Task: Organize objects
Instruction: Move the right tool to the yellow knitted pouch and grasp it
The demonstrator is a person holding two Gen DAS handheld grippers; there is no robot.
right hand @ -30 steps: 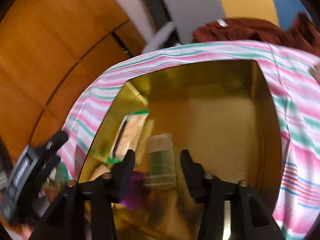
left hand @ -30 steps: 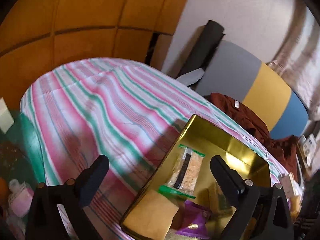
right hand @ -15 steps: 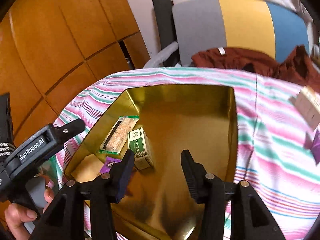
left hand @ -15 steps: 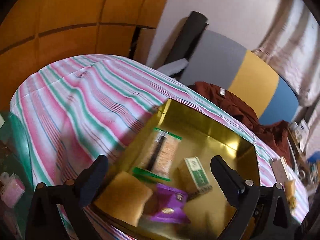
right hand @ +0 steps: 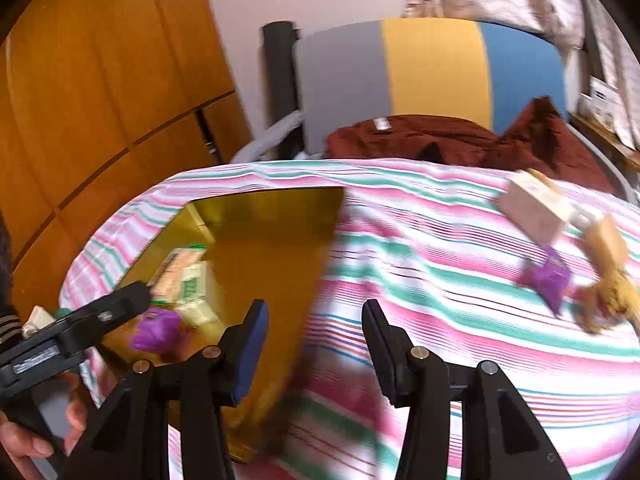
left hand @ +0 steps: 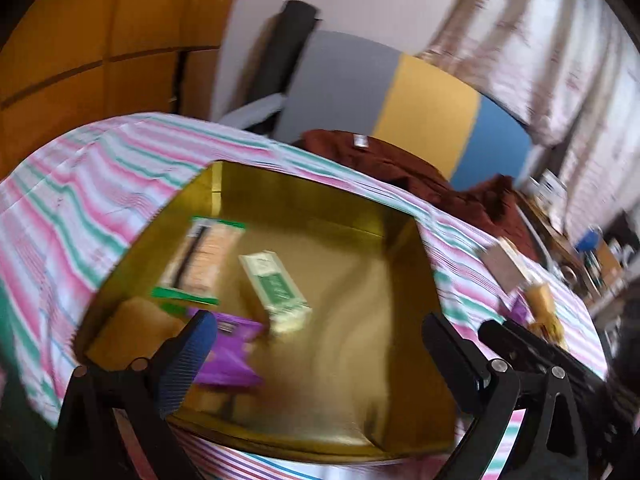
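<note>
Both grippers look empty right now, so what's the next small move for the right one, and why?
Probably swing the right hand-held gripper further right toward the loose items on the striped cloth: the tan box and purple packet. Its jaws are open and empty, and those things lie outside the gold tray, which already holds the green-and-white box and other packets.

No lettering can be read: the print on the green-and-white box (left hand: 275, 289) in the gold tray (left hand: 404, 248) is blurred.
</note>
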